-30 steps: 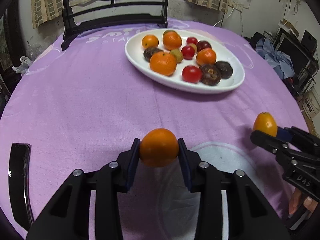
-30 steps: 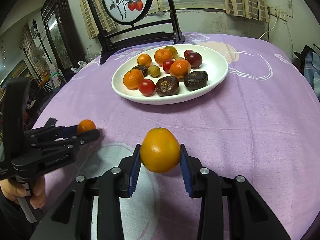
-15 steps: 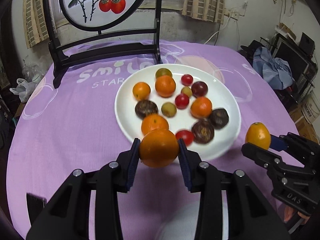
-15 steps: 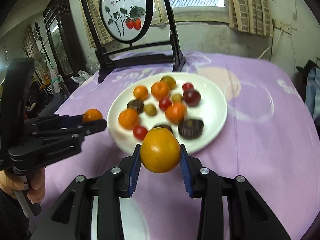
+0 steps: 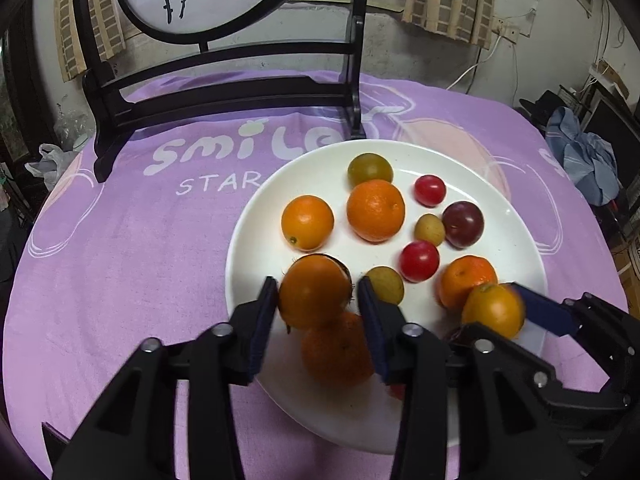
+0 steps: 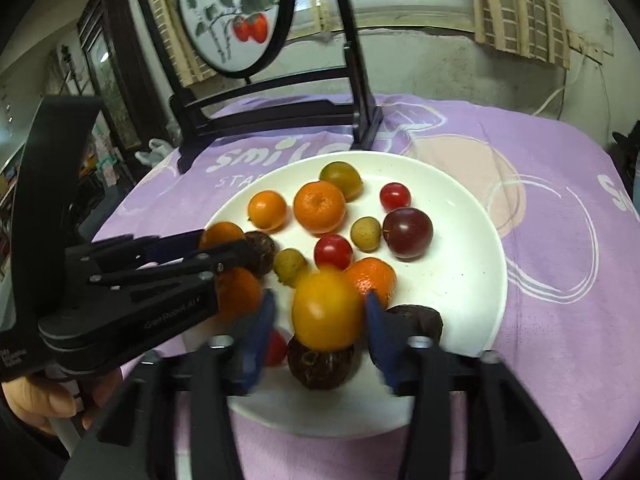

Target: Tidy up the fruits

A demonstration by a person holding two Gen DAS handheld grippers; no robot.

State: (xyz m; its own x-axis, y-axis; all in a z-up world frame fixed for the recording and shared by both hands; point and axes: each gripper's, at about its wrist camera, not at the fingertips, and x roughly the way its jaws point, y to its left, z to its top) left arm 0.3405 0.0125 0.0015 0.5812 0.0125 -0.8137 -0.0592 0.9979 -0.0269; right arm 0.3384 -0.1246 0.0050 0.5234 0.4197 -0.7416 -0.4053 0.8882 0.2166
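My left gripper (image 5: 318, 300) is shut on an orange (image 5: 313, 297) and holds it over the near left part of the white plate (image 5: 516, 240). My right gripper (image 6: 320, 312) is shut on a yellow-orange fruit (image 6: 326, 312) and holds it over the plate's (image 6: 472, 240) near side, above a dark brown fruit (image 6: 318, 368). The plate carries several oranges, red tomatoes, a purple plum (image 6: 407, 233) and small green fruits. The right gripper shows at the lower right of the left wrist view (image 5: 496, 312); the left gripper shows at the left of the right wrist view (image 6: 224, 244).
The plate sits on a round table with a purple cloth (image 5: 120, 240). A black wooden stand (image 5: 224, 92) with a round painted panel stands behind the plate. Clutter and clothes (image 5: 580, 152) lie off the table's right side.
Both grippers have moved forward with their fruits, from over the cloth to over the near part of the plate. Both stay shut on their fruits.
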